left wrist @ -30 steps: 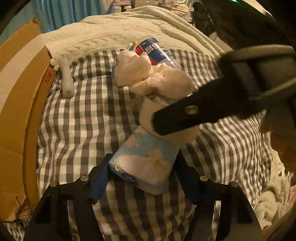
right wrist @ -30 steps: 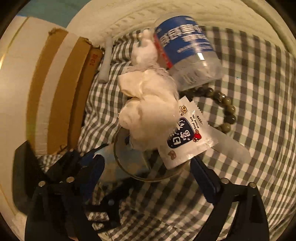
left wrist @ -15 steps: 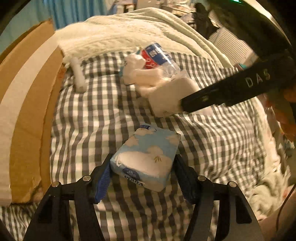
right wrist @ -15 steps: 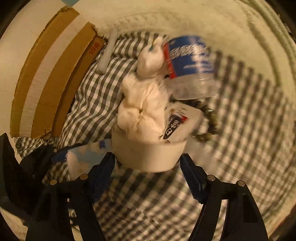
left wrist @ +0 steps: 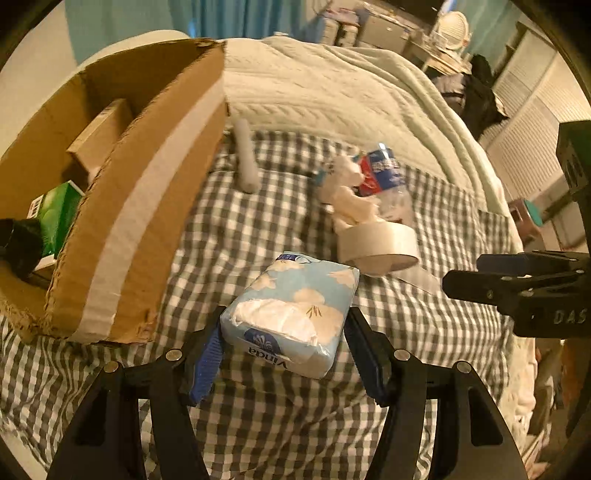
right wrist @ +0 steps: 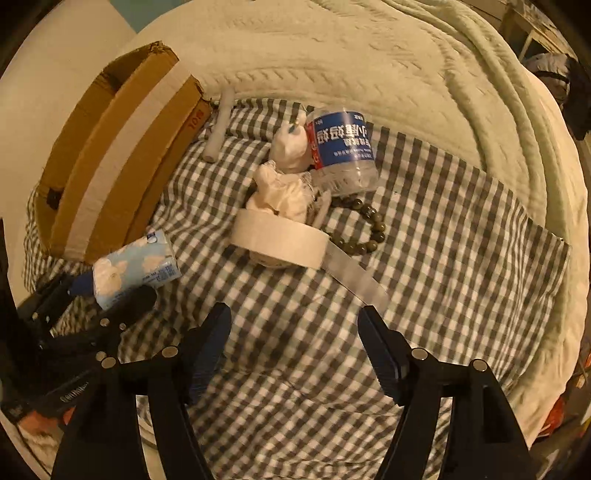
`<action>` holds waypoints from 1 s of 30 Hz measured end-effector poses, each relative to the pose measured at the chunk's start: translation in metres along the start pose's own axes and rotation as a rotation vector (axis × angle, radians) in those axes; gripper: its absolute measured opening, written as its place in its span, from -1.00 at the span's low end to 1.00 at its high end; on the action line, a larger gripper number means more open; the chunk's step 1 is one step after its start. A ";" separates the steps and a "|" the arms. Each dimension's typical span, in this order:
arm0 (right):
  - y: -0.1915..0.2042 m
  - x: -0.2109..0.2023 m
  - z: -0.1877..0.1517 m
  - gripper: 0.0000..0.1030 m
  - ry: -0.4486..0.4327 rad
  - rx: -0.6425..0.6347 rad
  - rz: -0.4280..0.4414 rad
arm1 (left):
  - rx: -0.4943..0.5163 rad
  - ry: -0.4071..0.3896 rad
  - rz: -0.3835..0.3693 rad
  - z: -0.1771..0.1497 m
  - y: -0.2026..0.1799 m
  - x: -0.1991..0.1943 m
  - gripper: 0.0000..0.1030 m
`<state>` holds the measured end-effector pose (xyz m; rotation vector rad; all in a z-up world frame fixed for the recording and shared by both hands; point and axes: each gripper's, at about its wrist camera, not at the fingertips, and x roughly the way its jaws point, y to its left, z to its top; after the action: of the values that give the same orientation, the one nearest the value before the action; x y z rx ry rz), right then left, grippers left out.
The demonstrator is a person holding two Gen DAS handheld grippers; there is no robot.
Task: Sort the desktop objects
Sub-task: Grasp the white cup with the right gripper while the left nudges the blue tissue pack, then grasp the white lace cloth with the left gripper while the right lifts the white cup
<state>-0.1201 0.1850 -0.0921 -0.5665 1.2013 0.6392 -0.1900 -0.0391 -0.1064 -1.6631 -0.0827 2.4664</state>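
Left tool (left wrist: 284,341) clamps the tissue pack (left wrist: 291,306), held above the checked bedsheet (left wrist: 229,229), beside the cardboard box (left wrist: 147,206). Right tool (right wrist: 293,345) jaws wide, holding nothing; 0.5 s ago it gripped the tape roll (right wrist: 279,240), which now lies on the sheet against the crumpled tissue (right wrist: 280,192), near the bottle (right wrist: 341,147) and bead bracelet (right wrist: 365,229). Cream blanket (right wrist: 351,62) behind; shutters (left wrist: 532,122) at right.

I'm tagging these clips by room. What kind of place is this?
Most likely a bedroom: things lie on a checked bedsheet beside a pale knitted blanket, with curtains and shelves behind.
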 end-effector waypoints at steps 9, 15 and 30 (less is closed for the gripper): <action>-0.011 0.060 0.030 0.66 0.048 0.168 0.125 | -0.103 -0.137 0.000 0.015 0.031 0.003 0.17; -0.014 0.084 0.042 0.58 0.096 0.153 0.136 | -0.072 -0.109 -0.022 0.024 0.033 0.026 0.11; -0.035 0.010 -0.002 0.57 0.105 0.137 0.113 | 0.085 -0.145 0.077 0.017 0.014 0.050 0.53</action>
<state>-0.0947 0.1607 -0.1003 -0.4234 1.3723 0.6227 -0.2249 -0.0438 -0.1474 -1.4801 0.0683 2.6054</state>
